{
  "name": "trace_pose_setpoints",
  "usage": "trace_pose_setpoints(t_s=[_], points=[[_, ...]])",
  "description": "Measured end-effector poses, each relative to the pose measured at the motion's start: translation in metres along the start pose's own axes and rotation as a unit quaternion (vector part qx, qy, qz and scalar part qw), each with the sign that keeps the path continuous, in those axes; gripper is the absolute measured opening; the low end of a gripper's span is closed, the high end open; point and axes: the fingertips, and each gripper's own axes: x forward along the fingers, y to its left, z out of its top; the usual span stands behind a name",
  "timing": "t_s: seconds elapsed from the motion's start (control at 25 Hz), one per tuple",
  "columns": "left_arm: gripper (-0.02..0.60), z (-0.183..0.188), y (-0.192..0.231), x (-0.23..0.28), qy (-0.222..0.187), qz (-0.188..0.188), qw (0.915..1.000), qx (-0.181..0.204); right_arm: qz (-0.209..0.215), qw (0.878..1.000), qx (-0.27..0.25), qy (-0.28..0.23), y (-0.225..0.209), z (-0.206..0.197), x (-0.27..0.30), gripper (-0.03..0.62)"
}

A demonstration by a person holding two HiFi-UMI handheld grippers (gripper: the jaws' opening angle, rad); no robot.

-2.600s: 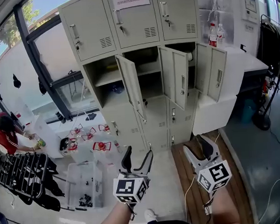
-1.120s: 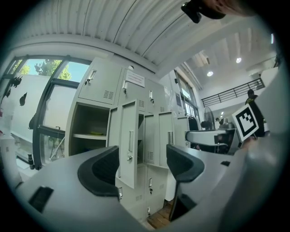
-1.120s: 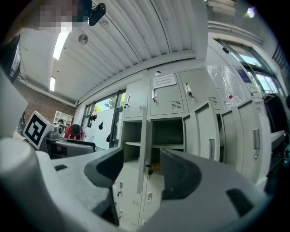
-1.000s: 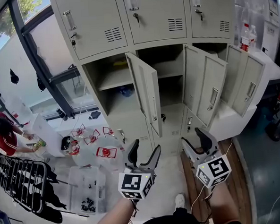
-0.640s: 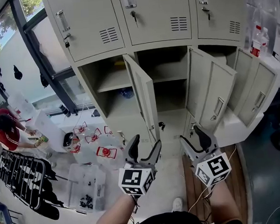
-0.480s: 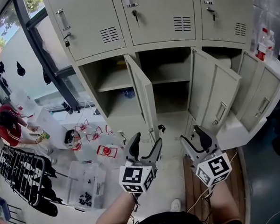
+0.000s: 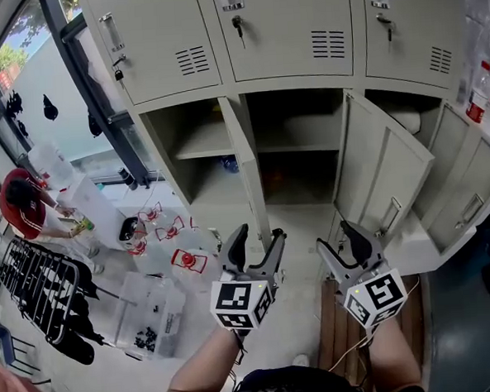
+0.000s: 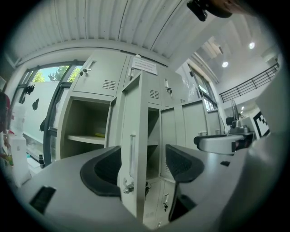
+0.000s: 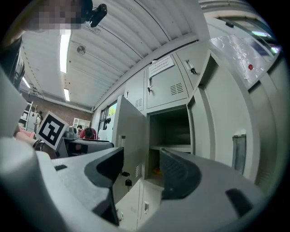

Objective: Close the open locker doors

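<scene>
The three pale grey-beige metal locker doors stand open in the middle row of the tall grey-beige steel locker bank; the row above them is shut. The left-hand open door swings straight out and shows edge-on, at 12 o'clock from the left gripper. The middle open door hangs at 1 o'clock from the right gripper. The right-hand open door is farther out, at 2 o'clock.

In the left gripper view the jaws are spread wide. The free edge of the left-hand open door, with its lock, rises in the gap between them. Neither pad is pressed on it, and I cannot tell whether either touches it. In the right gripper view the jaws are likewise apart and hold nothing; the dark middle compartment shows between them.

Both grippers sit low in the head view, side by side and apart. A strip of brown wooden flooring runs under the right one. At 9 o'clock lie red-and-white objects on the pale floor, then a clear plastic bin and a black wire rack. A person in a red top bends at the far left. Two clear water bottles stand at 2 o'clock, beyond the doors.
</scene>
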Motion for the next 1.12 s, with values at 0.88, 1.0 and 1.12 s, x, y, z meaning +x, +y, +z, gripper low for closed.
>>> trace_pose_setpoints(t_s=[0.88,1.0,1.12], points=[[0.15,0.001,0.009,0.036,0.015,0.0,0.9998,0.009,0.005,1.0,-0.008,-0.017,-0.013,0.013,0.018,0.238],[0.15,0.001,0.01,0.034,0.011,-0.01,0.9998,0.011,0.001,1.0,-0.004,-0.019,-0.013,0.014,0.025,0.238],[0.146,0.002,0.016,0.029,0.008,-0.012,0.9998,0.011,0.004,1.0,0.001,-0.018,-0.008,0.013,0.035,0.238]])
